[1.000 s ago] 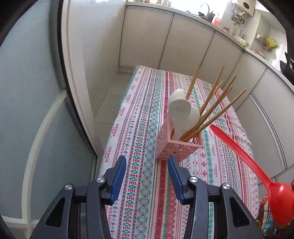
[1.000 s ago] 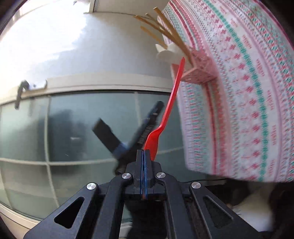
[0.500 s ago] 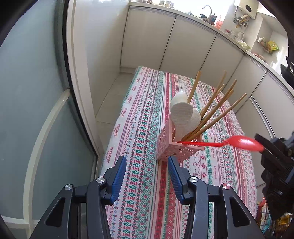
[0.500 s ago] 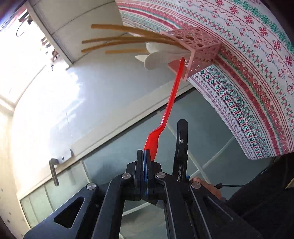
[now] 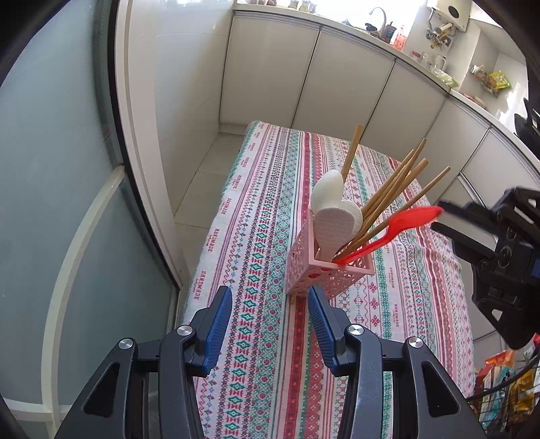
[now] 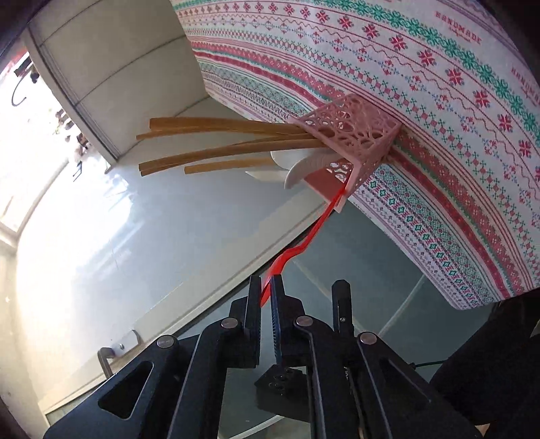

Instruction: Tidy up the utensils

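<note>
A pink lattice utensil holder [image 5: 324, 273] stands on the patterned tablecloth [image 5: 270, 236]. It holds several wooden chopsticks [image 5: 391, 196], two white spoons [image 5: 334, 219] and a red spoon [image 5: 395, 229] with its handle down inside. My left gripper [image 5: 270, 324] is open and empty, just in front of the holder. My right gripper [image 6: 266, 293] has its jaws slightly parted around the red spoon's bowel end [image 6: 280, 266]; the holder [image 6: 351, 141] lies ahead of it. The right gripper also shows at the right edge of the left wrist view [image 5: 438, 216].
White cabinet doors [image 5: 303, 74] run behind the table under a counter with a tap [image 5: 378, 13]. A frosted glass door [image 5: 50, 169] stands at the left. A wire basket with packets [image 5: 506, 388] sits at the lower right.
The red spoon's handle has slid deeper into the holder. My right gripper's jaws have parted from fully shut to a narrow gap. The left gripper has stayed still.
</note>
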